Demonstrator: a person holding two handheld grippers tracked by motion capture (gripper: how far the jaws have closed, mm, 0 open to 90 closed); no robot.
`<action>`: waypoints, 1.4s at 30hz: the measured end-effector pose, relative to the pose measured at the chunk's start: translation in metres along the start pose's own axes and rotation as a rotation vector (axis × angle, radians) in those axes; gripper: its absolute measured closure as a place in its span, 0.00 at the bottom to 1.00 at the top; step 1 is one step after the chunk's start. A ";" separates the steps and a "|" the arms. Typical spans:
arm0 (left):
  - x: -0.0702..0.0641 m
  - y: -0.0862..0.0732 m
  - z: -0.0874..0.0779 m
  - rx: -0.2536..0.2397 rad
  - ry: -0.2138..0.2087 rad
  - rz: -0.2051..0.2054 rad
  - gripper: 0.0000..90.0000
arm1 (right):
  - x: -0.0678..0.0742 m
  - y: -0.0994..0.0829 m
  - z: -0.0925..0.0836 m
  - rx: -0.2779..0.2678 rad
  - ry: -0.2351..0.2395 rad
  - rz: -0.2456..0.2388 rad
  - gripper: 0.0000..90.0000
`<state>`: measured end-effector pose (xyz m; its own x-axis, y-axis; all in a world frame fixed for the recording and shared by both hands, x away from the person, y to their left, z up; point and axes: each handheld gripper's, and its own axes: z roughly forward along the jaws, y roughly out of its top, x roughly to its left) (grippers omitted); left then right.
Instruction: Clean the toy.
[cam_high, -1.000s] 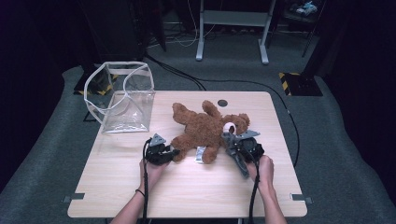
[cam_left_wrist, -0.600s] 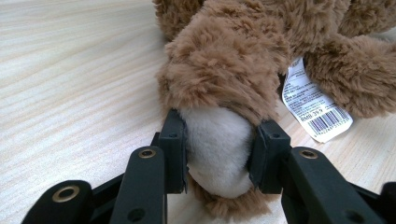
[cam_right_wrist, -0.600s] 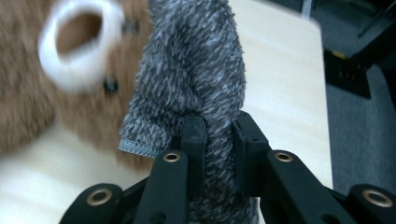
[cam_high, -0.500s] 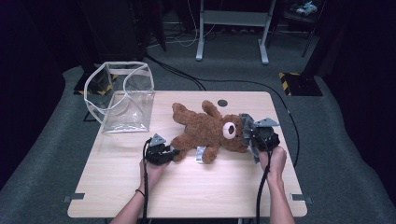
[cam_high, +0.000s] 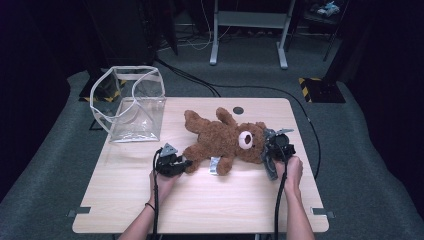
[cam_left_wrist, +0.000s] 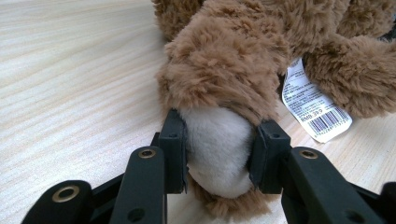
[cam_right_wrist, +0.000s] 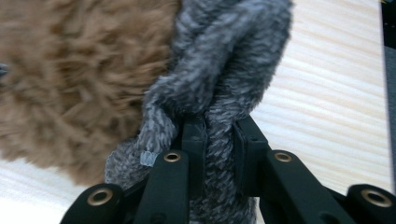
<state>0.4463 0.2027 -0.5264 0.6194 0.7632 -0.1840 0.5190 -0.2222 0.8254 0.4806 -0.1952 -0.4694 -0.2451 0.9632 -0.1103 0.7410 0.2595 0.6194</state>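
1. the teddy bear (cam_high: 225, 140) is laid on the table (cam_high: 200, 200), between the two grippers.
2. its white-soled foot (cam_left_wrist: 217, 149) is clamped between the jaws of the left gripper (cam_high: 172, 164).
3. a grey knitted scarf (cam_right_wrist: 219, 84) at the bear's head is pinched by the right gripper (cam_high: 274, 150).
4. a clear bag (cam_high: 132, 102) is seen well beyond the left gripper.

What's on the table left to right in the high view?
Clear bag → left gripper, shut on the teddy bear's paw → teddy bear → right gripper, clamped on the grey knit piece by the bear's head.
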 end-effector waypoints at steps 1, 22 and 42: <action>0.000 0.000 0.000 0.000 -0.001 0.000 0.70 | -0.001 0.002 -0.001 -0.010 -0.013 -0.006 0.86; 0.000 0.000 0.000 -0.008 0.002 -0.010 0.70 | -0.003 0.019 0.022 0.068 0.019 -0.035 0.86; 0.000 0.000 0.000 -0.011 0.008 -0.014 0.70 | 0.015 -0.002 0.000 0.010 0.030 -0.067 0.86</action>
<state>0.4461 0.2022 -0.5268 0.6076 0.7709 -0.1910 0.5205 -0.2049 0.8289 0.4755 -0.1808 -0.4724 -0.3126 0.9413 -0.1275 0.7287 0.3237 0.6035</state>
